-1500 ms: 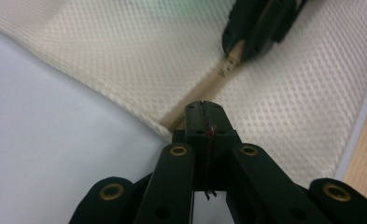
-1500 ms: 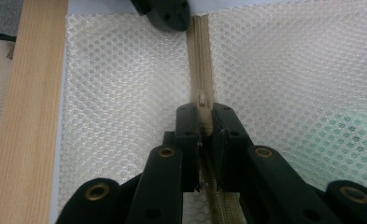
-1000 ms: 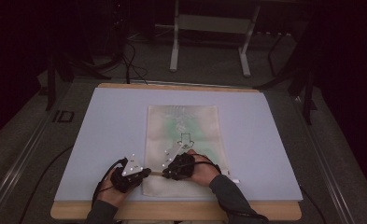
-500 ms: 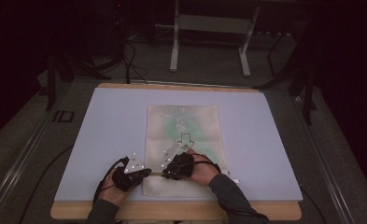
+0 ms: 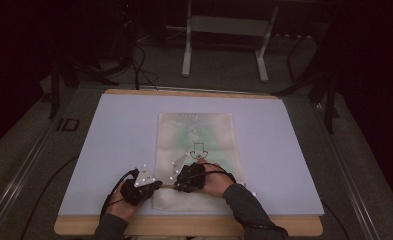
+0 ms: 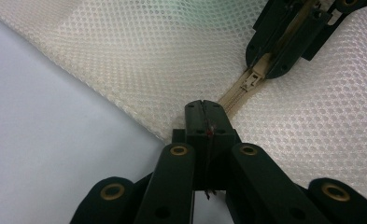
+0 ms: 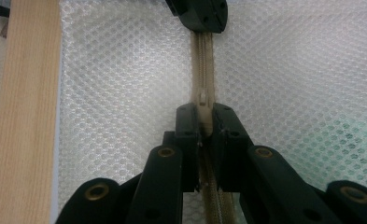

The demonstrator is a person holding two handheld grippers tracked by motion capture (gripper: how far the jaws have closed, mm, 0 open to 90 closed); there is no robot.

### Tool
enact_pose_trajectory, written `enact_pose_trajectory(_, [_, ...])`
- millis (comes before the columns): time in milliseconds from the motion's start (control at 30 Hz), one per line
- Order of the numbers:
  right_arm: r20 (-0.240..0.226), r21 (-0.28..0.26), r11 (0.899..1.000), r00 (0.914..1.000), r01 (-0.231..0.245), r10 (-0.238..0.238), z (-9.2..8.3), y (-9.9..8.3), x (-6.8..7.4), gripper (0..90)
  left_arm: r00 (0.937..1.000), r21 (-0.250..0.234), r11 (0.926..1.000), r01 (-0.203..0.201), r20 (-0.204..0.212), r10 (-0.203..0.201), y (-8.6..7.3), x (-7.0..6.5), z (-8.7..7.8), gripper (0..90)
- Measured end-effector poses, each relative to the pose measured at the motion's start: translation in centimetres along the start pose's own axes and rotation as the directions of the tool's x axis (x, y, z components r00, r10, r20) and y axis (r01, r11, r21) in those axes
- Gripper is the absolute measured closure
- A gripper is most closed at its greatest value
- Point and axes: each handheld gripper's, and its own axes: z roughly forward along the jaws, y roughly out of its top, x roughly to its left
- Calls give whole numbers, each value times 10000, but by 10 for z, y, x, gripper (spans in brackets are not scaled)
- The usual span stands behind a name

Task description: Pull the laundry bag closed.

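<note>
Your mesh bag (image 5: 196,145) lies mid-table, its end near the table's (image 5: 109,130) near edge. Your left gripper (image 6: 203,112) pinches the bag's corner; your right gripper (image 7: 204,116) clamps the zipper pull (image 7: 203,100). No writing is readable.

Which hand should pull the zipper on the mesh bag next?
Probably the right. The right hand-held gripper already sits around the zipper pull, while the left hand-held gripper pinches the edge of the mesh bag at the zipper's end, likely holding it steady.
</note>
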Motion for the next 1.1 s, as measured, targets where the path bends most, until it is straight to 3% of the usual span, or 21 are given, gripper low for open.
enact_pose_trajectory(1100, [52,969,9950,9997,228,-234,-9,2,1,822,9999,-11,9999,110,89,-110,-1,2,0,895])
